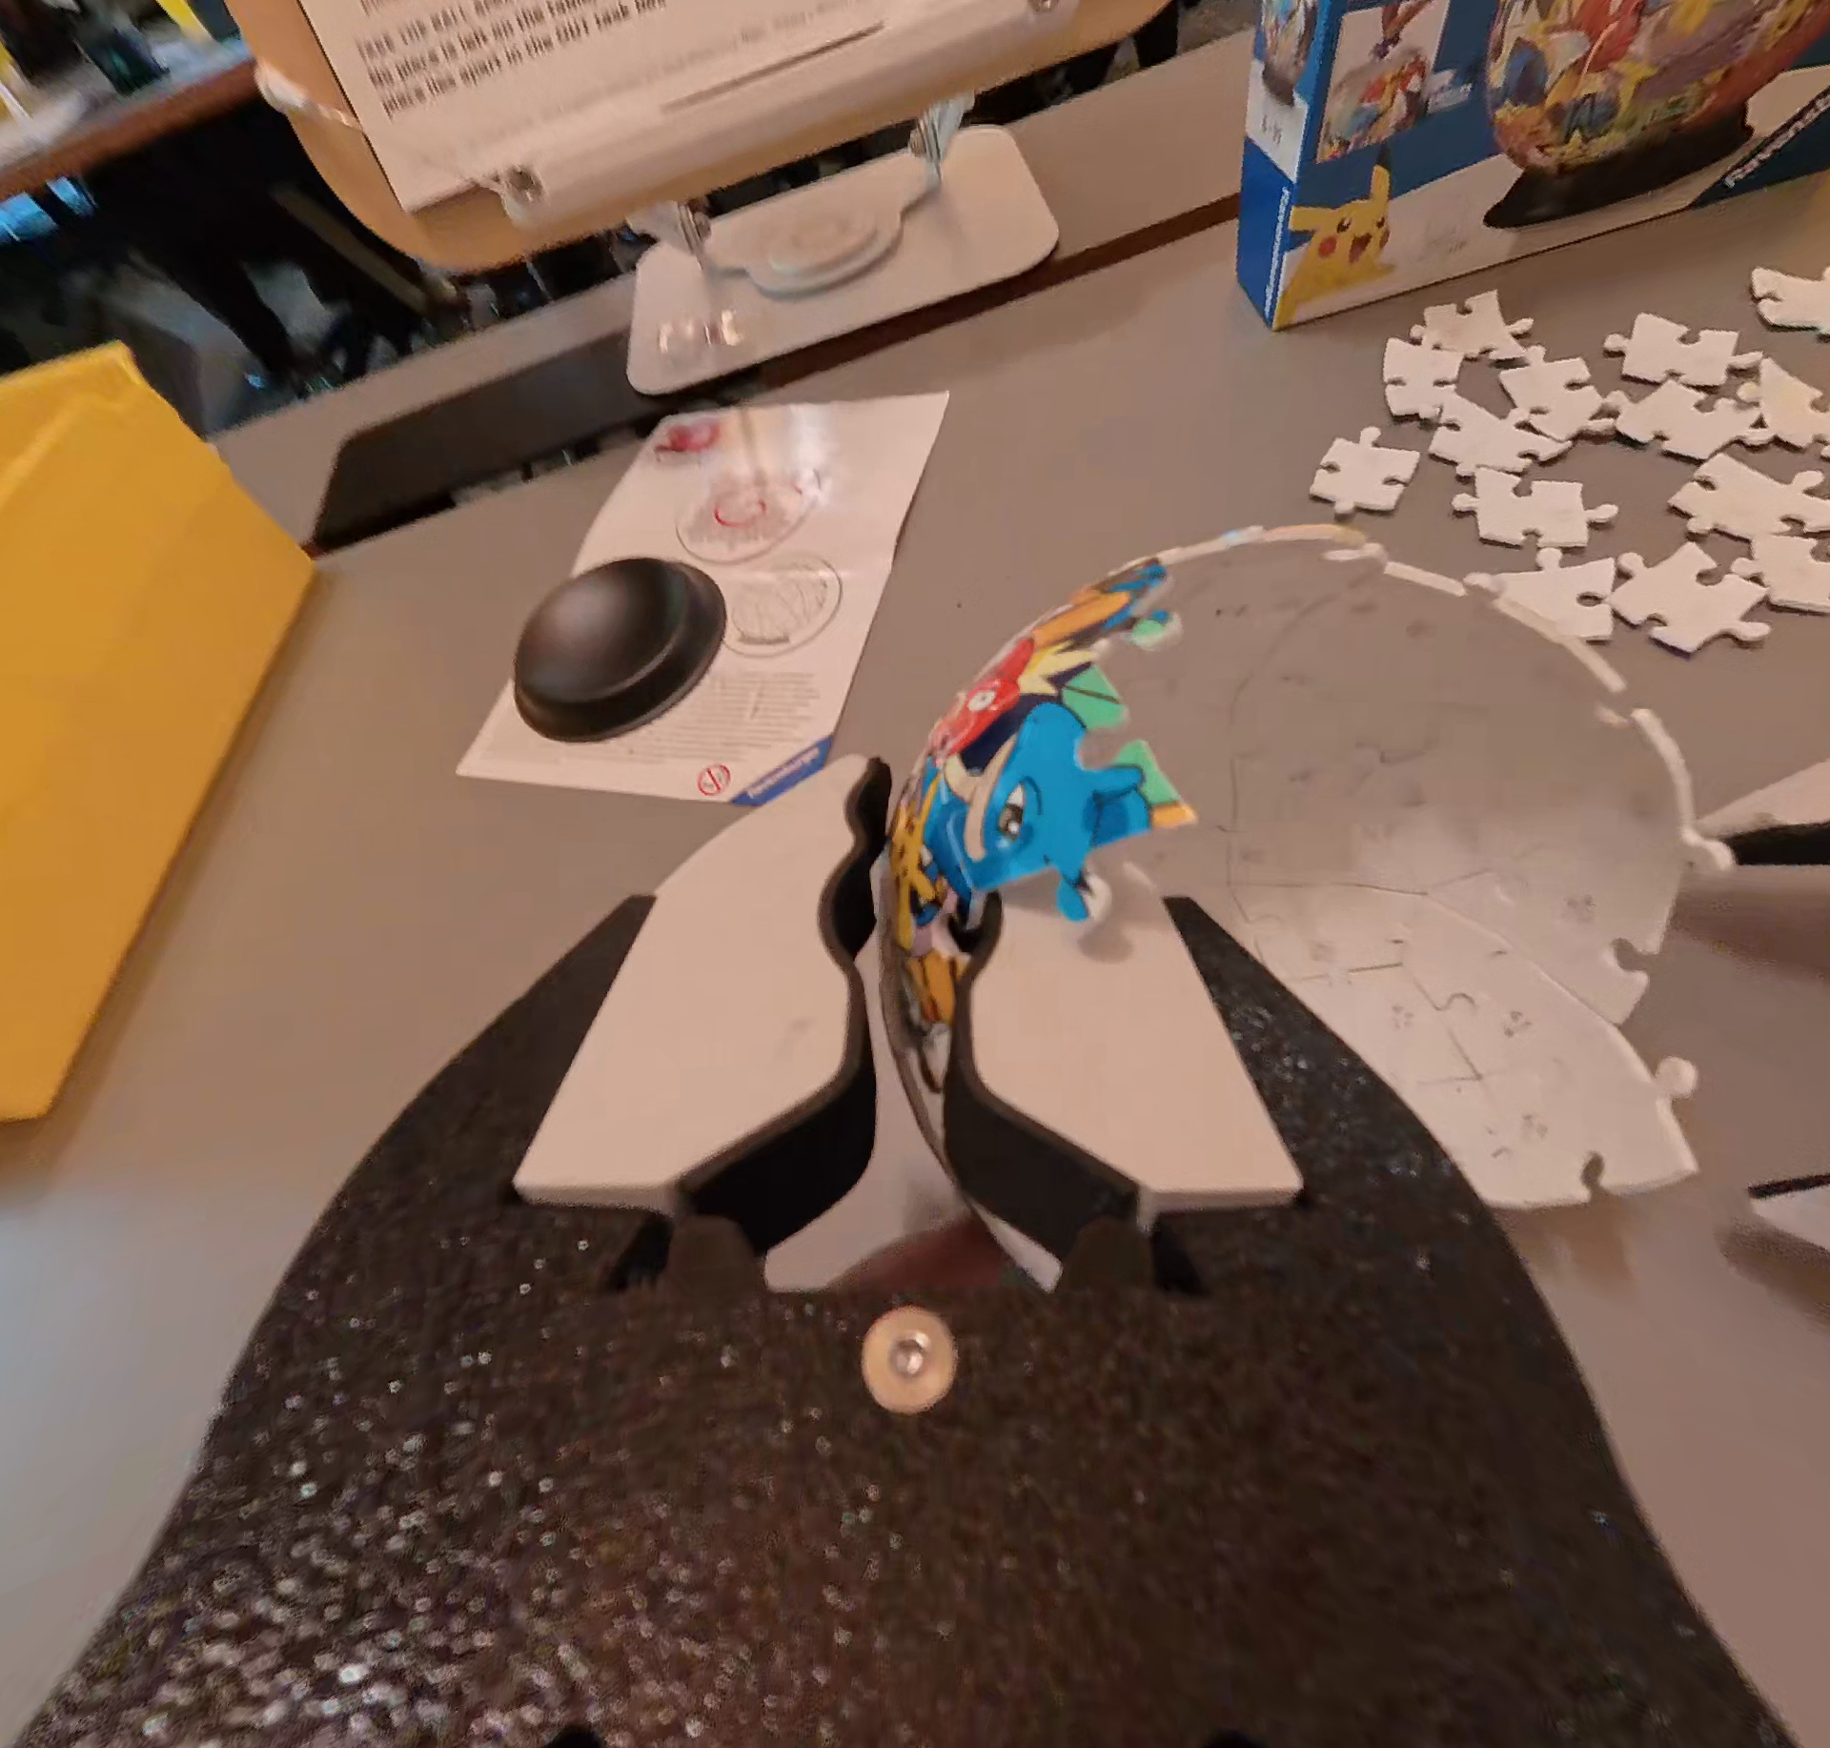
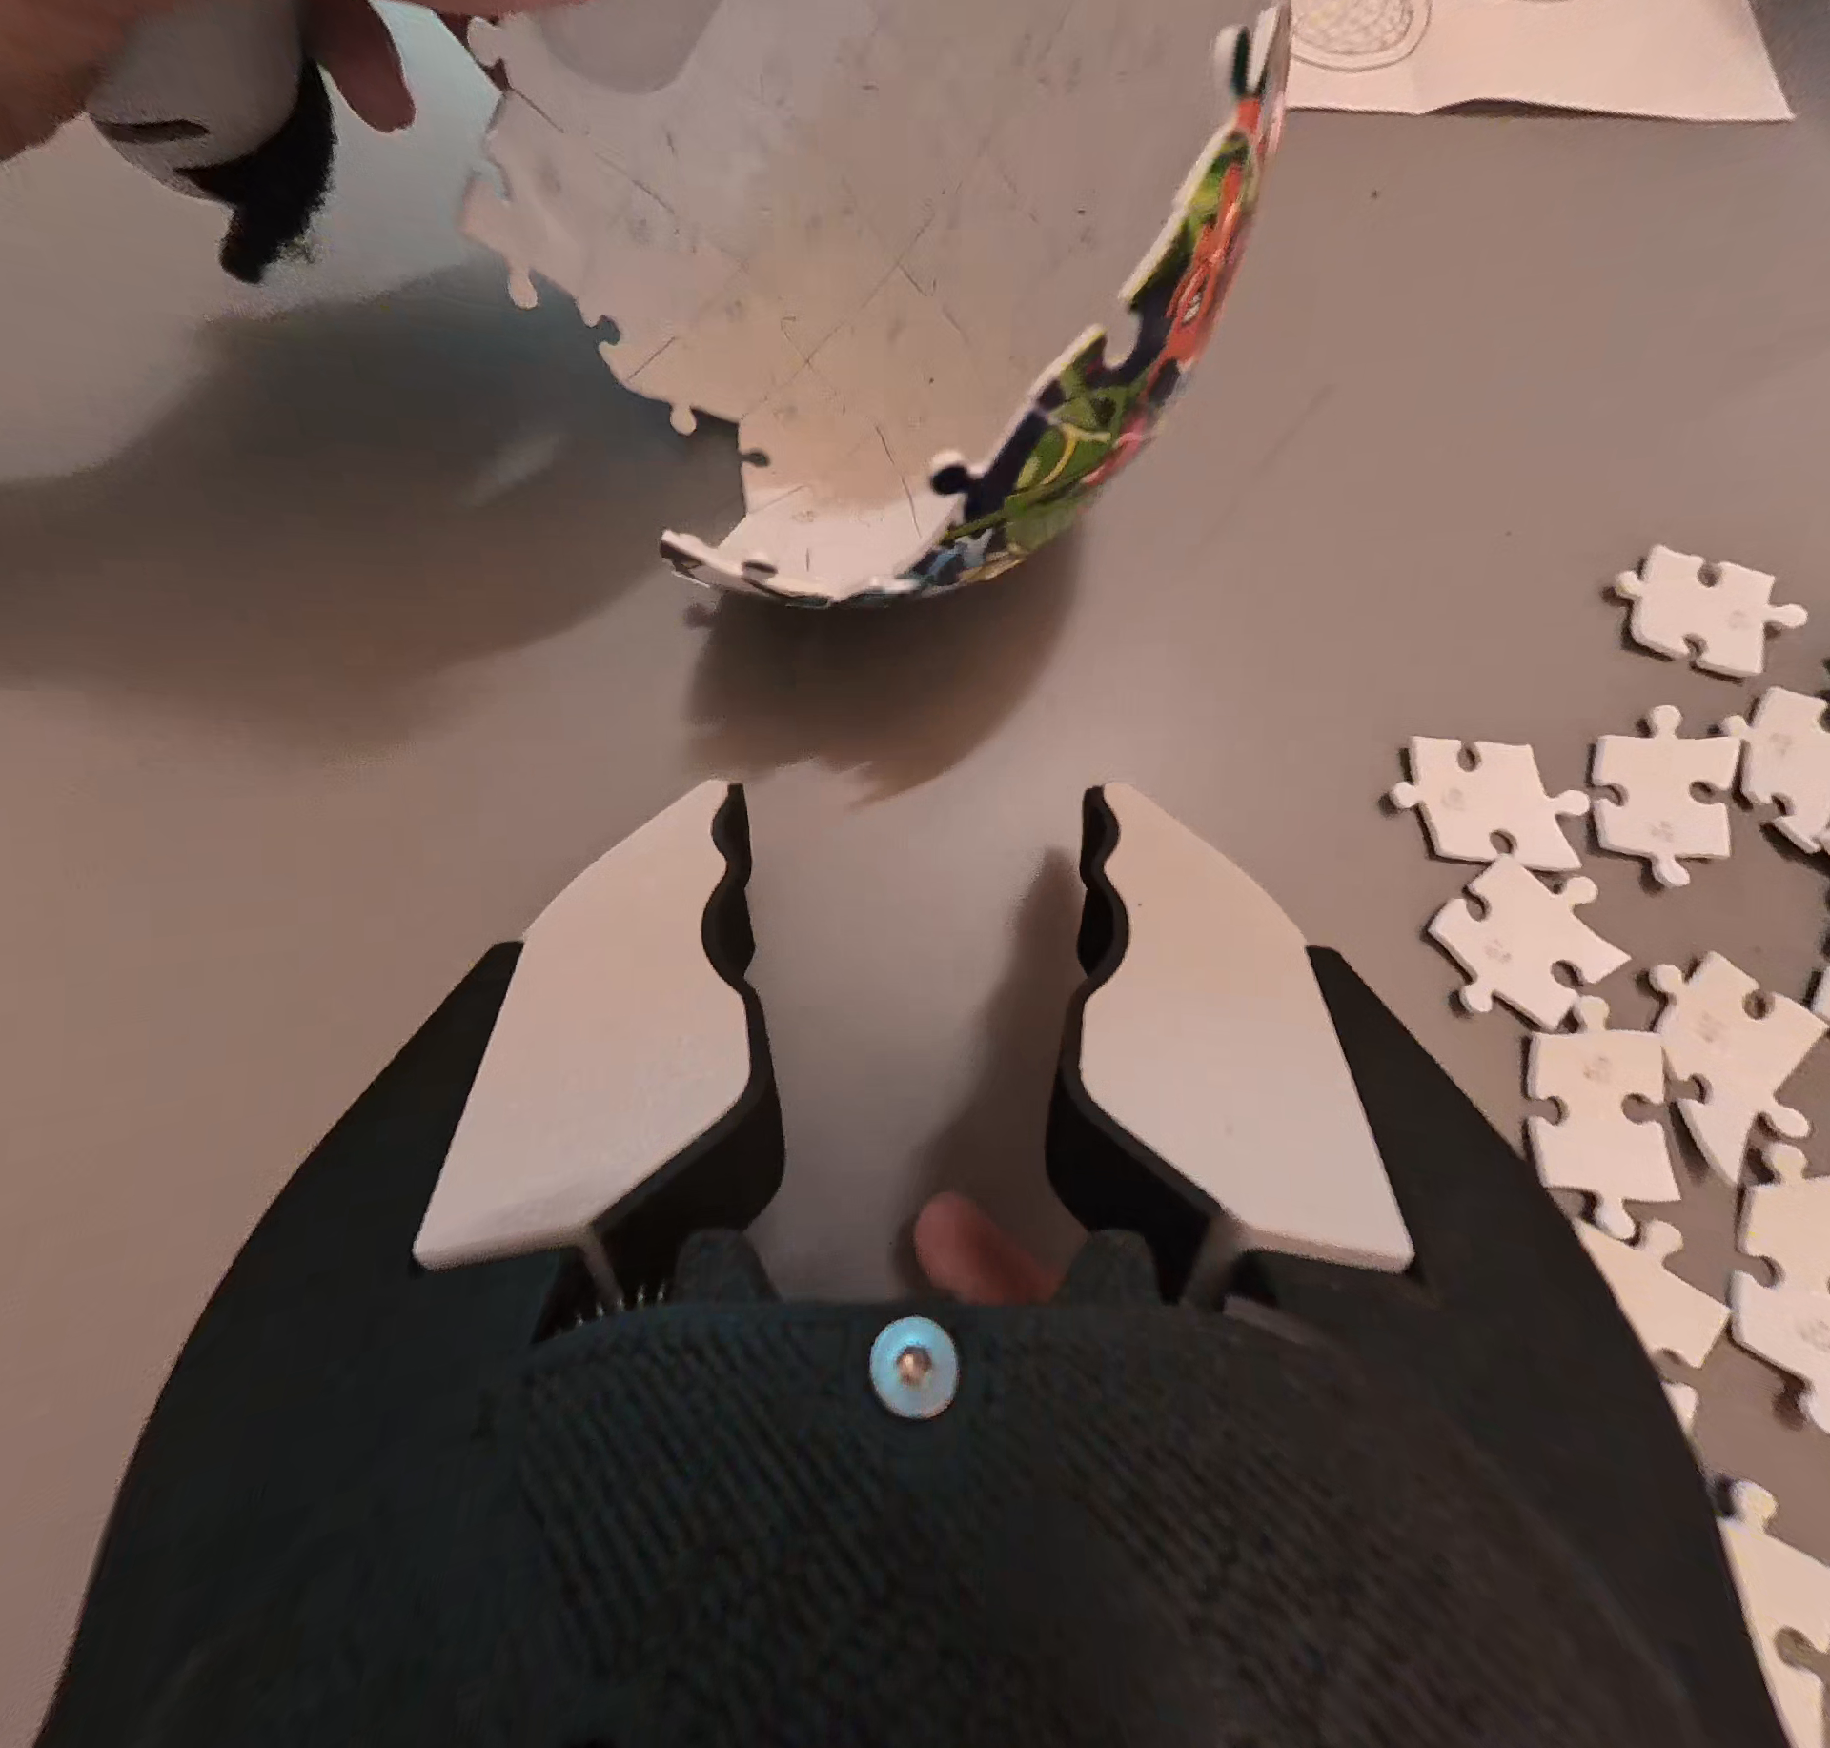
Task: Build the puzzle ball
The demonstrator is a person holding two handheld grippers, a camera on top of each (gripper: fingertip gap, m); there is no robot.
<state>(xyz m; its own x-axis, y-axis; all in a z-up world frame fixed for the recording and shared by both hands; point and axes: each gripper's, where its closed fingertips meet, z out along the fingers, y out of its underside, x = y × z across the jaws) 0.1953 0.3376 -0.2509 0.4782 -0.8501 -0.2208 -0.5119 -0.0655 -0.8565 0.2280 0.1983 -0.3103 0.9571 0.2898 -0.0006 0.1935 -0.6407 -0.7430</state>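
Loose pieces (image 1: pixel 1624 473) right of half-built ball (image 1: pixel 1406 869)

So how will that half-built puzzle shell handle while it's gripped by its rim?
The half-built puzzle shell is thin interlocked pieces, so probably light but apt to flex or pop apart. The left gripper pinches just one edge, so it may sag. On its curved underside it would likely rock on the table.

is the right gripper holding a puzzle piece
No, the right gripper is open with only bare table between its fingers.
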